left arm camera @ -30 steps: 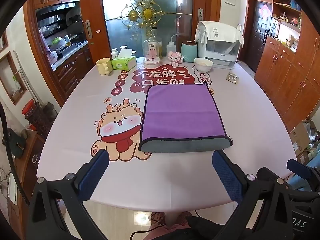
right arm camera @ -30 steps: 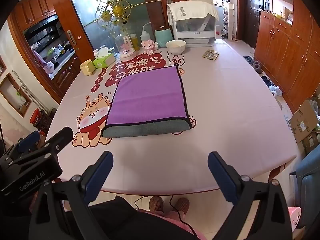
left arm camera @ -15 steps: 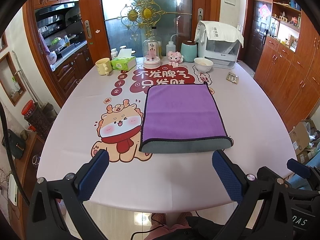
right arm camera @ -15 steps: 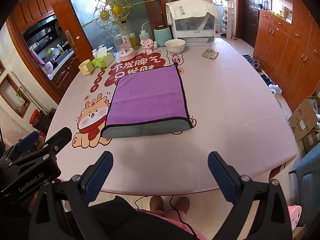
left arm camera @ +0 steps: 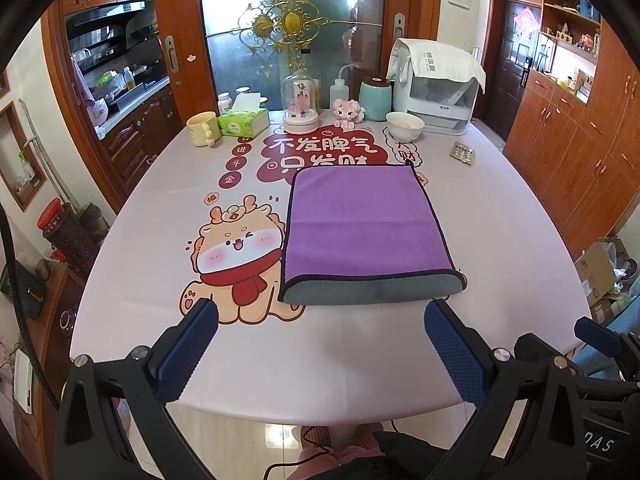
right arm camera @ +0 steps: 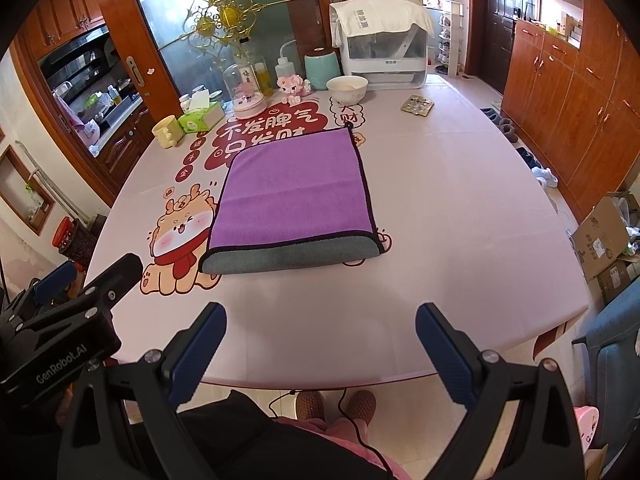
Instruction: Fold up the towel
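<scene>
A purple towel [left arm camera: 360,220] with a grey underside lies folded flat on the pink table; its grey folded edge faces me. It also shows in the right wrist view [right arm camera: 294,196]. My left gripper [left arm camera: 320,340] is open and empty, held above the table's near edge, short of the towel. My right gripper [right arm camera: 320,344] is open and empty, also at the near edge, with the towel ahead and slightly left. The left gripper's body [right arm camera: 60,320] shows at the left of the right wrist view.
At the far end of the table [left arm camera: 500,240] stand a yellow mug [left arm camera: 202,129], tissue box [left arm camera: 243,122], glass dome [left arm camera: 301,104], white bowl [left arm camera: 405,125], teal jar [left arm camera: 375,95] and white appliance [left arm camera: 436,92]. A blister pack [left arm camera: 463,153] lies far right. Cabinets line the right wall.
</scene>
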Available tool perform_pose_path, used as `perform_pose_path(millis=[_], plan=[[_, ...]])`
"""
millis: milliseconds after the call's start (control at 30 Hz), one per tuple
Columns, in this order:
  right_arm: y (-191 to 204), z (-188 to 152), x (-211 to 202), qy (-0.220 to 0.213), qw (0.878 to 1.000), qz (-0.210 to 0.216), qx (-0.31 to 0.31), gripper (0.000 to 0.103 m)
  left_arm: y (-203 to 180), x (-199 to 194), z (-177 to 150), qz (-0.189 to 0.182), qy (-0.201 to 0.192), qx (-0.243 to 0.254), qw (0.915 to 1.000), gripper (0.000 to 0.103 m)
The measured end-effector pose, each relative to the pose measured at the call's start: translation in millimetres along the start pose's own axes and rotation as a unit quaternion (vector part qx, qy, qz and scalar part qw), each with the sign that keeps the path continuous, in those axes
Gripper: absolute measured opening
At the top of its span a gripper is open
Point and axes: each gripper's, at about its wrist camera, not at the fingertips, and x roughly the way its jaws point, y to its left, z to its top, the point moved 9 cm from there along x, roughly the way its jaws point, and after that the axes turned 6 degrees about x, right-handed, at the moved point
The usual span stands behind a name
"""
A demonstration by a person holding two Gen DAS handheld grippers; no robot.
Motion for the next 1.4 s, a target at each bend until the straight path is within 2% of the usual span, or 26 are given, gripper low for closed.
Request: perform_pose_path(millis=[800,1133,1400], plan=[[23.1,-2.3,-0.8,-0.005,0.999,-0.029,0.027,0.096,22.9,17.6,-0.1,-0.055,0.024,0.023,0.9979,0.102],[33.6,-2.3,7.7,-0.002,1.0,-0.02,0.023,0.096,32.0,39.0,-10.0,-0.067,0.063,0.021,0.9956,0.102],[23.2,13.2,32.0,0.005,1.0,-0.006,0.016,0.093,33.0,64.8,-11.7,-0.065,0.088,0.014,0.9939,0.102]])
